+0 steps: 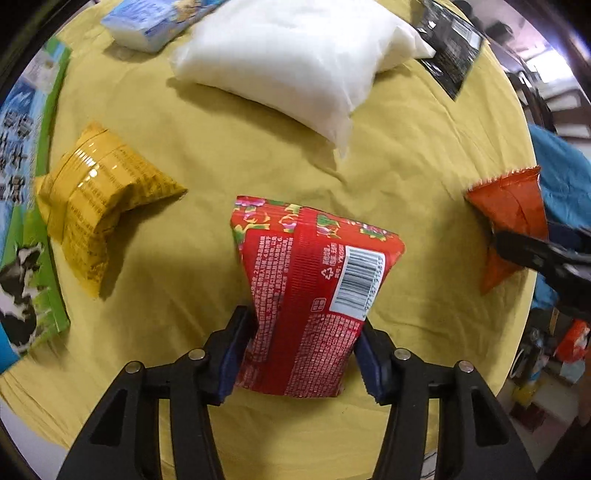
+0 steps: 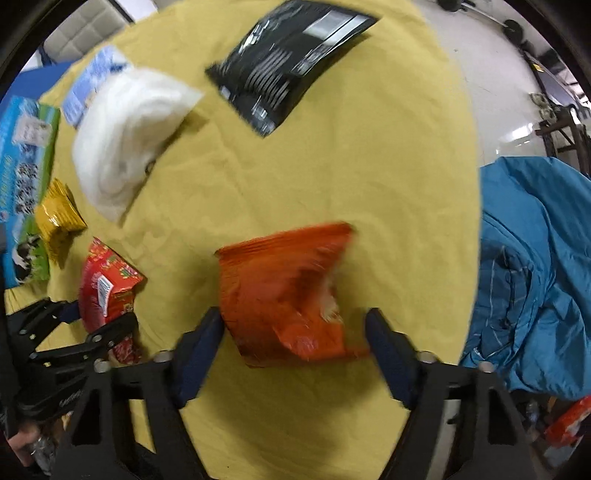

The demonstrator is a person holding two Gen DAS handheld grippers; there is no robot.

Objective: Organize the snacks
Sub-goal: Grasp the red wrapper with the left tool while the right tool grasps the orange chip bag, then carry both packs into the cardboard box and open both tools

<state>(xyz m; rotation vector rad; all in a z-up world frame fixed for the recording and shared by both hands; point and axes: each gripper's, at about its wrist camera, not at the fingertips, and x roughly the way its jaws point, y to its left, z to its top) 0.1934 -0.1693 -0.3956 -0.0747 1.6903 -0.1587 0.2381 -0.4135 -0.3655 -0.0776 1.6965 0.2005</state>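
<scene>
My left gripper (image 1: 303, 332) is shut on a red snack bag (image 1: 314, 288) with a barcode, held over the yellow tablecloth (image 1: 406, 166); the same red snack bag (image 2: 105, 291) shows at the left of the right wrist view. An orange snack bag (image 2: 284, 291) sits between the fingers of my right gripper (image 2: 295, 325). The left pad touches it, while a small gap shows at the right pad. The picture there is blurred. The orange snack bag (image 1: 509, 218) also appears at the right edge of the left wrist view. A yellow snack bag (image 1: 96, 199) lies to the left.
A white pillow-like bag (image 1: 295, 62) and a black packet (image 1: 450, 48) lie at the far side. A blue-white pack (image 1: 155, 22) and a green-blue box with cows (image 1: 26, 206) sit along the left. Blue fabric (image 2: 535, 266) hangs off the table's right edge.
</scene>
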